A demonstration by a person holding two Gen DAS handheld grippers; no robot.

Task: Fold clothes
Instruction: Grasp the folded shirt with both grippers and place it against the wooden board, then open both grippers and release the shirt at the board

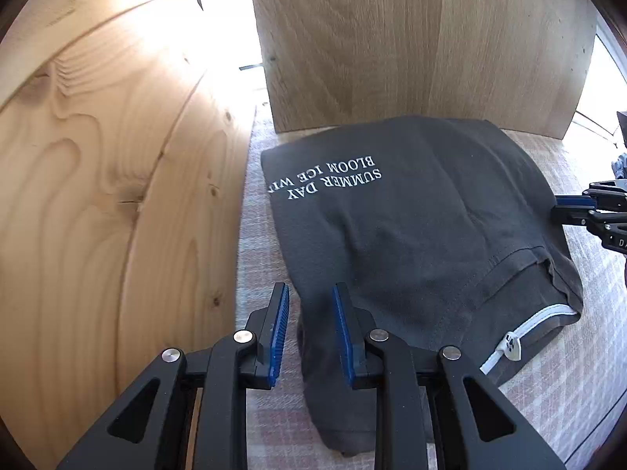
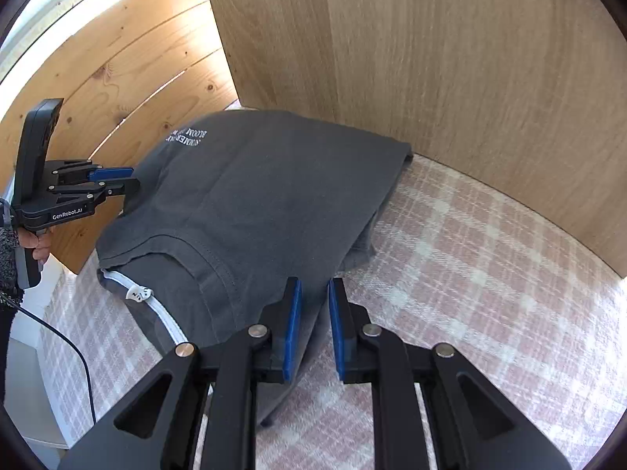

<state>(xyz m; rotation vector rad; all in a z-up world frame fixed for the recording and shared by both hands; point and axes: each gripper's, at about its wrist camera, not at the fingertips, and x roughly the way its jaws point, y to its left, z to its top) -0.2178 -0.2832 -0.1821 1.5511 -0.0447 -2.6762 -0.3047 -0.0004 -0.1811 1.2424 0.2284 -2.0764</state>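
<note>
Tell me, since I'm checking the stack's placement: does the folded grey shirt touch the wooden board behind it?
Cannot tell. In both wrist views the grey shirt reaches the board's base, but its raised far fold hides whether a gap remains.

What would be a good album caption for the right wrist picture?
Open right tongs straddle an edge of the folded grey T-shirt on a checked cloth.

A pink-and-white plaid cloth (image 2: 490,274) covers the surface; an oak-grain panel (image 2: 431,58) stands at twelve o'clock; knotty pine boards (image 1: 98,176) rise at nine o'clock; a black cable (image 2: 78,356) trails at eight o'clock.
</note>
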